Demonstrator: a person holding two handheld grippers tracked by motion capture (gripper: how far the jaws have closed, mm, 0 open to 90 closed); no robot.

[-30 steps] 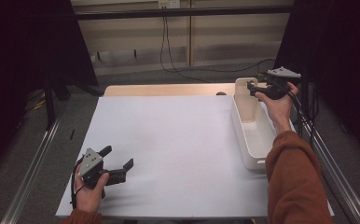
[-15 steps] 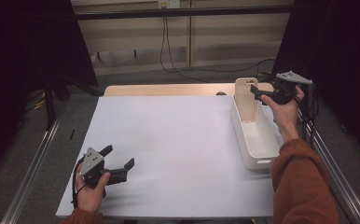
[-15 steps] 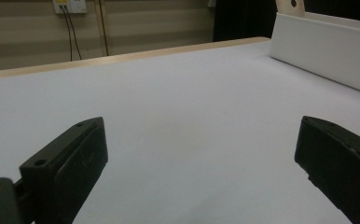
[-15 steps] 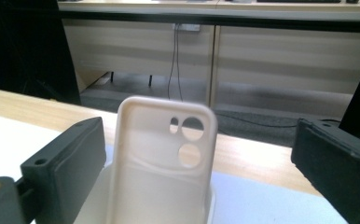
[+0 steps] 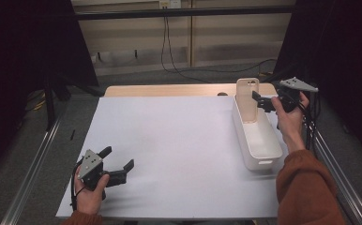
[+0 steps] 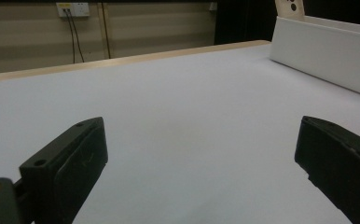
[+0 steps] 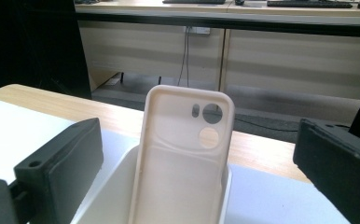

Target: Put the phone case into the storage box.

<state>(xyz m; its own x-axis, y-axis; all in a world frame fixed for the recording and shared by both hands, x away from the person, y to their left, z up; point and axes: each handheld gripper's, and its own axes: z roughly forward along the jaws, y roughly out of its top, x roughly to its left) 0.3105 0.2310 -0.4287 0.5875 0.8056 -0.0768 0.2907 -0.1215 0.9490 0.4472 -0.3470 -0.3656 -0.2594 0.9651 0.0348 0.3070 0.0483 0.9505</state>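
A beige phone case [image 5: 247,101] stands upright at the far end of a long white bin [image 5: 239,126] on the table's right side. My right gripper [image 5: 260,101] hovers just right of the case, open, jaws wide apart and not touching it. In the right gripper view the case [image 7: 183,158] faces me with its camera cut-outs near the top, rising from the bin [image 7: 108,186]. My left gripper [image 5: 119,158] rests open and holding nothing on the white sheet [image 5: 179,140] at the near left. The left gripper view has the bin [image 6: 327,51] at far right.
The white sheet covers most of the wooden table [image 5: 169,90]. Metal rails [image 5: 33,164] run along both sides. Cables [image 5: 169,42] hang down a panelled wall behind the table. Dark curtains close off the left and right.
My right hand has drawn back a little to the right, away from the bin's far end, where the case now stands apart from the jaws. The left gripper has stayed put.
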